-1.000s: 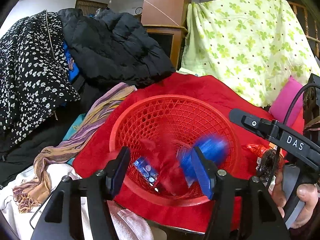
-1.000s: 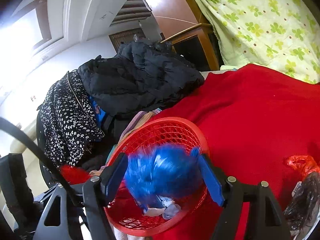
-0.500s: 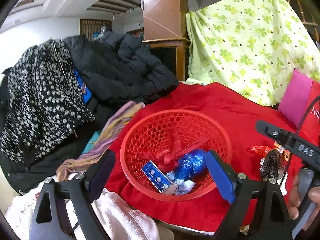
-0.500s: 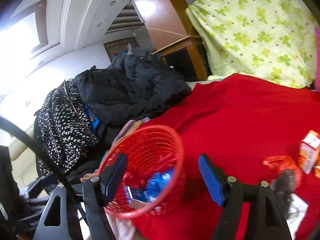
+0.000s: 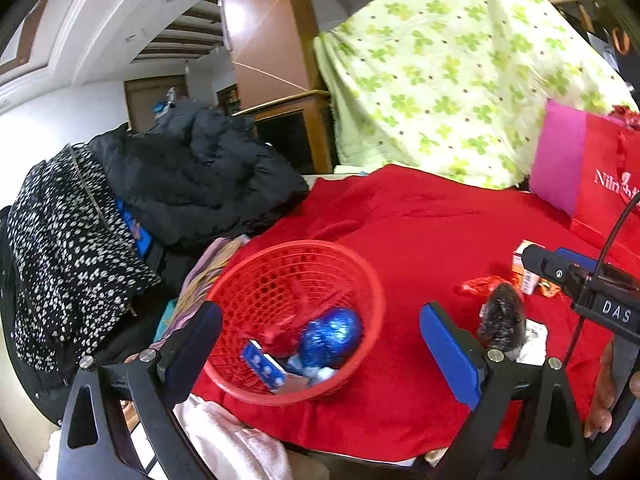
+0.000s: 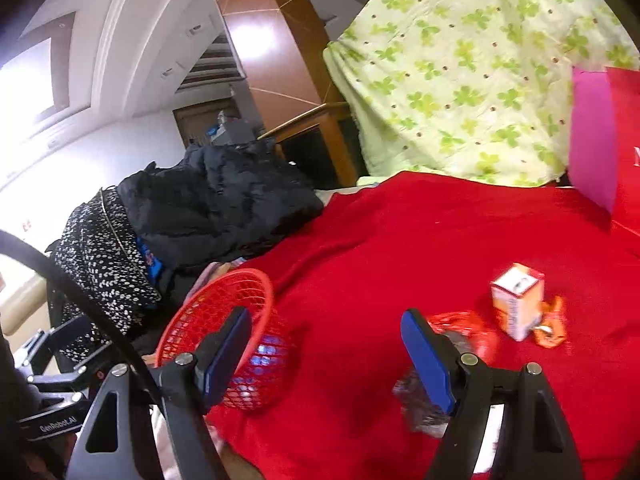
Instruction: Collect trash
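A red mesh basket sits on the red cloth at the table's near left. It holds a crumpled blue foil ball, a blue blister pack and red scraps. My left gripper is open and empty, just in front of the basket. My right gripper is open and empty, to the right of the basket. On the cloth lie a dark crumpled wrapper, a red wrapper, a small white-orange box and an orange wrapper.
Black and spotted jackets are piled at the left beside a striped scarf. A green flowered cloth hangs at the back. A red and pink bag stands at the right. A pale towel lies at the near edge.
The blue foil ball left my right gripper and now lies in the basket. Both grippers have drawn back and to the right; the loose trash on the cloth came into view.
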Available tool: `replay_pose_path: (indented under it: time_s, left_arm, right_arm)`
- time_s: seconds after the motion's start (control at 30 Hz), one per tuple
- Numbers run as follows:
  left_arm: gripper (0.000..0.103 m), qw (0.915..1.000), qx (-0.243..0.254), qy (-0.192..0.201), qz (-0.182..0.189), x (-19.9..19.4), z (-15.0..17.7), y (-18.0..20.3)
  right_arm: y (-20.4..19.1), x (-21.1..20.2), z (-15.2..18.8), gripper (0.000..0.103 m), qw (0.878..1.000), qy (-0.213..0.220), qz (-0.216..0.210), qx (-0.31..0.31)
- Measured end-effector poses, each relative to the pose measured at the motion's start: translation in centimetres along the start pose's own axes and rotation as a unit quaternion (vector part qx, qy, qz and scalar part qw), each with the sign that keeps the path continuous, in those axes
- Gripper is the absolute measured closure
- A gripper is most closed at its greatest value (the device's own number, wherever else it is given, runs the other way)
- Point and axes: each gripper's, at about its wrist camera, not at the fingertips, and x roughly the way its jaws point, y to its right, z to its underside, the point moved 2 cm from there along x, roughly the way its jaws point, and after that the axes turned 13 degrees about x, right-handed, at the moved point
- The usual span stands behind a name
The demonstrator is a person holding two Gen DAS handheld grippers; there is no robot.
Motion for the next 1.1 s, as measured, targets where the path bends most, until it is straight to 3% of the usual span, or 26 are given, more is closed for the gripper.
replay_pose_path:
  time_s: [0.3, 0.57, 0.8, 0.93, 1.1]
  left_arm:
    - [0.004, 0.9995, 0.018, -0.015, 0.019, 0.7, -0.9, 3.7]
    - [0.004, 0.9976, 0.054, -0.022, 0.039, 1.3, -1.4, 6.9]
    - [0.004, 0.9917, 0.053, -0.053, 0.105, 3.3, -0.4, 9.0]
    - [0.004, 0.9866, 0.048, -0.082, 0.133, 4.6, 0.8, 10.3]
    - [0.004, 0.9810, 0.044, -0.111, 0.153, 5.9, 1.9, 11.5]
  right_arm:
    - [3.9, -2.2, 0.5, 0.023, 0.999, 0.012, 0.033, -0.009]
    - [8.3, -3.0, 0.8, 0.023, 0.998, 0.012, 0.056, 0.022]
    - [12.7, -3.1, 1.1, 0.023, 0.996, 0.010, 0.067, 0.052]
    - [16.3, -2.7, 1.9, 0.023, 0.993, -0.006, 0.066, 0.100]
    - [18.9, -0.5, 3.7, 0.026, 0.985, -0.072, 0.051, 0.148]
